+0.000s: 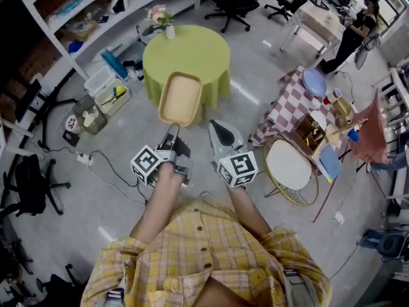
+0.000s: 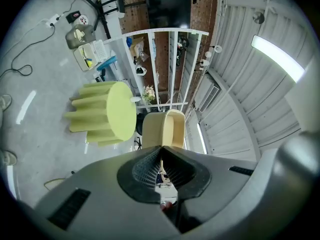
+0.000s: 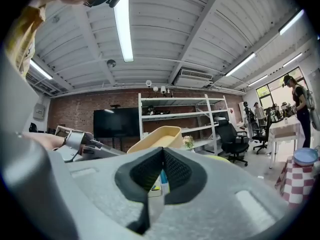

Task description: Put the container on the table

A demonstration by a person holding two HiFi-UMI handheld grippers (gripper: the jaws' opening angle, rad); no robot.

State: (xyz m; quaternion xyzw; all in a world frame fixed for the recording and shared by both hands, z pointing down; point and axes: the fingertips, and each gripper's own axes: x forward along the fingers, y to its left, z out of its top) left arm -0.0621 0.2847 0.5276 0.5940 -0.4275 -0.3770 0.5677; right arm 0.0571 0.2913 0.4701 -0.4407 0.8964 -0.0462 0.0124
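Observation:
The container (image 1: 180, 98) is a tan oblong tray held in the air in front of me, over the near edge of the round green table (image 1: 192, 50). My left gripper (image 1: 171, 132) is shut on its near rim. In the left gripper view the container (image 2: 165, 128) stands just past the closed jaws (image 2: 161, 148), with the green table (image 2: 112, 111) off to the left. My right gripper (image 1: 217, 128) sits beside it on the right, shut and empty. The right gripper view shows its jaws (image 3: 162, 150) closed, the container (image 3: 156, 136) beyond them and the left gripper (image 3: 75, 143) at the left.
A small vase of flowers (image 1: 161, 19) stands at the table's far edge. Clear bins (image 1: 105, 94) and cables lie on the floor at the left. A checkered table (image 1: 295, 104) and a round white stool (image 1: 287, 165) stand at the right. White shelving (image 1: 83, 18) runs behind.

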